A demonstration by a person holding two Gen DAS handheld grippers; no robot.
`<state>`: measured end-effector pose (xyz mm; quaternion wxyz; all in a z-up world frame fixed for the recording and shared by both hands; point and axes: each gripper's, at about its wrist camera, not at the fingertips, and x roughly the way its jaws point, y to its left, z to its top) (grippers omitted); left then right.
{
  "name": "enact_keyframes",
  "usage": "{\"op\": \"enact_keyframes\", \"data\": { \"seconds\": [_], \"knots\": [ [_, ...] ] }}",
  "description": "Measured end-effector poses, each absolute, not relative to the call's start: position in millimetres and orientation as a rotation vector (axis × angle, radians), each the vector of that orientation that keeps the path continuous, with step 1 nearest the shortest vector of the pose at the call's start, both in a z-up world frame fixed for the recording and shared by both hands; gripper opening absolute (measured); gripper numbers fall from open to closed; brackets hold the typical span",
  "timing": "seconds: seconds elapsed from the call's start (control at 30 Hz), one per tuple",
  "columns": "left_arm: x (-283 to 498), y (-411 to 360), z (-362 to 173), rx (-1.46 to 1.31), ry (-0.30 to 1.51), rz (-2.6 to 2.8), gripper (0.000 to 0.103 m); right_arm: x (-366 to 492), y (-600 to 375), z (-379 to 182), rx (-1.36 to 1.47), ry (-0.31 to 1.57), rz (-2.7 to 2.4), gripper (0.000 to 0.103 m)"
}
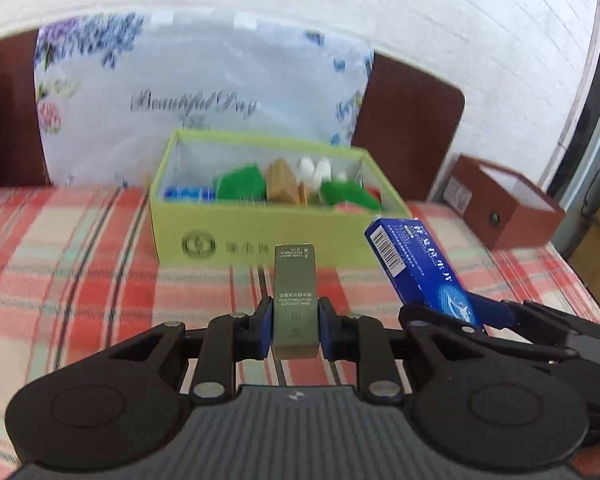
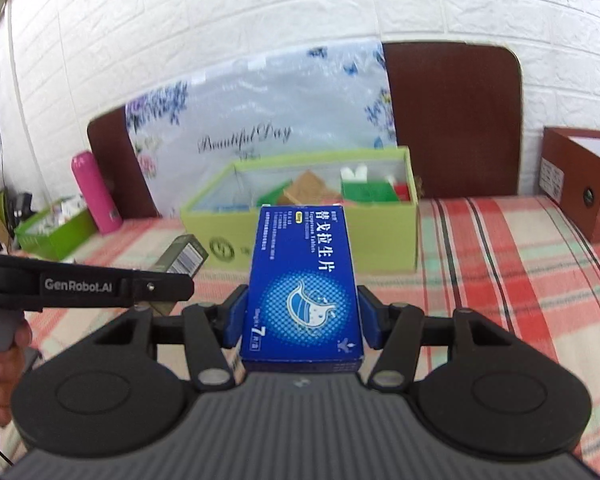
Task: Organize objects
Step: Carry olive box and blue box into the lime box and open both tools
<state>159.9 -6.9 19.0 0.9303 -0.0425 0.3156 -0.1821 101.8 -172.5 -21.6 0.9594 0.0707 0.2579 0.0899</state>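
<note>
grippers showing: 2, left gripper (image 1: 295, 322) and right gripper (image 2: 302, 320) | cartons being gripped: 2, olive carton (image 1: 294, 300), blue carton (image 2: 303, 284) | open green box (image 2: 380, 240) sitting far: 1 | brown box (image 1: 508, 204) sitting far right: 1 | pink bottle (image 2: 95, 192) standing far left: 1

A slim olive-grey carton (image 1: 294, 300) and a blue medicine box (image 2: 302, 284) are held aloft before the open green box (image 1: 260, 232) of packets.

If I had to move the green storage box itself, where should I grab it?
Grip the near long wall of the green storage box at its rim, one finger inside, one outside, coming from above. It is open-topped and too wide to span; contents sit toward the back, leaving room inside the front wall. Both grippers currently hold cartons.
</note>
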Motion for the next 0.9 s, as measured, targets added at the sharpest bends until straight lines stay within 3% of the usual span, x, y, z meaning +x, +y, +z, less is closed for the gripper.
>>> {"op": "enact_keyframes", "data": {
  "seconds": [0.3,0.67,0.7,0.73,0.77,0.83,0.9],
  "knots": [
    [254.8,-0.8,52.4,-0.140,0.614,-0.332,0.023,205.6,-166.9,5.7,0.127,0.468,0.133,0.055],
    [324.6,-1.6,25.8,-0.140,0.653,-0.275,0.024,296.3,-166.4,-30.4,0.126,0.516,0.114,0.056],
    [325.7,0.3,22.6,-0.143,0.646,-0.270,0.037,299.2,-165.1,-34.2,0.111,0.523,0.124,0.066],
    [326.1,2.6,20.2,-0.148,0.651,-0.258,0.066,299.1,-164.0,-37.2,0.092,0.526,0.123,0.075],
    [324.8,5.8,18.0,-0.159,0.643,-0.234,0.076,296.7,-163.6,-39.8,0.072,0.517,0.114,0.085],
    [317.1,12.4,14.3,-0.163,0.598,-0.215,0.079,285.3,-162.6,-43.4,0.026,0.479,0.114,0.089],
    [312.9,16.9,11.5,-0.165,0.602,-0.217,0.079,275.3,-162.3,-45.7,-0.001,0.457,0.112,0.103]
  ]
}}
